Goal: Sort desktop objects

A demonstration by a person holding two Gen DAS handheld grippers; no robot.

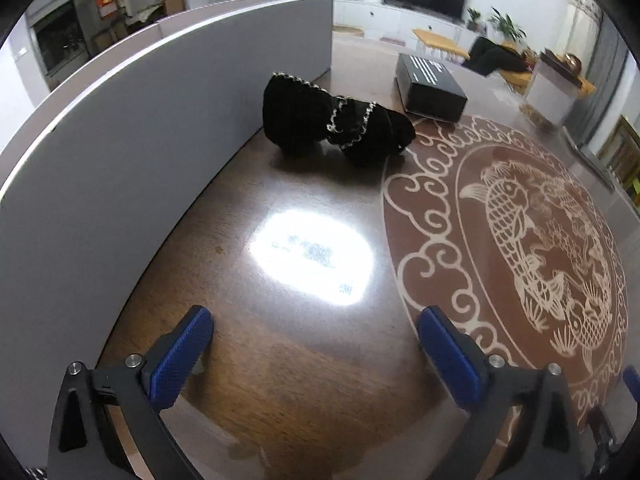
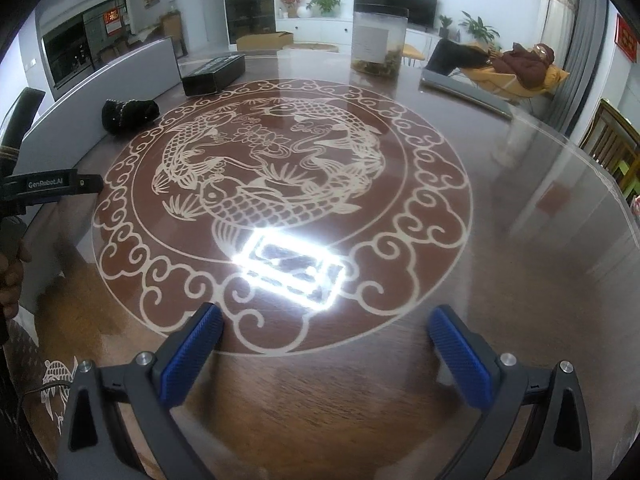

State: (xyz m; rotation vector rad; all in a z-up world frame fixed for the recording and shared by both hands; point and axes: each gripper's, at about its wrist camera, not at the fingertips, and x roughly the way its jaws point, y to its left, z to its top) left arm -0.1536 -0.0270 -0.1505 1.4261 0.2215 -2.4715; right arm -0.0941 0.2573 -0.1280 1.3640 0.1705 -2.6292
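A black fabric pouch with silver trim [image 1: 336, 120] lies on the wooden table [image 1: 304, 380] beside a grey upright panel [image 1: 140, 128]. Just behind it sits a black box [image 1: 430, 88]. My left gripper [image 1: 314, 320] hovers open over bare wood, well short of the pouch, with nothing between its blue pads. In the right wrist view, my right gripper [image 2: 326, 314] is open and empty at the near rim of the fish medallion [image 2: 280, 160]. The pouch [image 2: 130, 114] and box [image 2: 214, 72] lie far left there.
A clear jar [image 2: 378, 40] with dried bits inside stands at the table's far side, and a grey flat slab [image 2: 460, 84] lies to its right. The left tool's black frame [image 2: 52, 186] and a hand show at the left edge. A person reclines on a chair [image 2: 520, 64] beyond the table.
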